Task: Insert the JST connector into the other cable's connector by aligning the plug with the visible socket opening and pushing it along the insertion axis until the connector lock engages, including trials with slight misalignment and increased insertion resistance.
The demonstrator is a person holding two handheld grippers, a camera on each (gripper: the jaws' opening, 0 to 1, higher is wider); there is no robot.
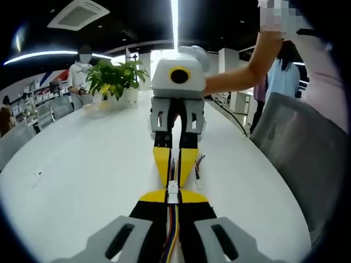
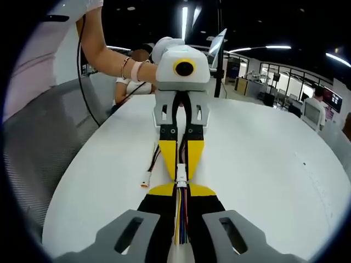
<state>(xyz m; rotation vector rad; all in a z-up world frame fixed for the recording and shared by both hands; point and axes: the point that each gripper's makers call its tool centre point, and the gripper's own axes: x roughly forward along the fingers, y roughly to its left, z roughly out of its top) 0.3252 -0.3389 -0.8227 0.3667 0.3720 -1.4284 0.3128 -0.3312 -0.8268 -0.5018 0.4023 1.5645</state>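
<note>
Where two connectors (image 1: 173, 189) meet: two hand-held grippers (image 1: 173, 204) (image 2: 181, 193), each clamping one cable (image 2: 180, 216).

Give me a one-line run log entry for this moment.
stage: mating | left gripper: shut on cable | right gripper: shut on cable | white connectors: meeting tip to tip, lock unclear | spare connector: on white table

On the white table (image 1: 82, 164), your grippers (image 1: 173, 200) (image 2: 181, 192) had yellow tips on black jaws and grey bodies. The connector (image 1: 173, 189) between them was white, its wires (image 2: 181, 216) multicoloured. Beyond stood a green plant (image 1: 115, 76).
</note>
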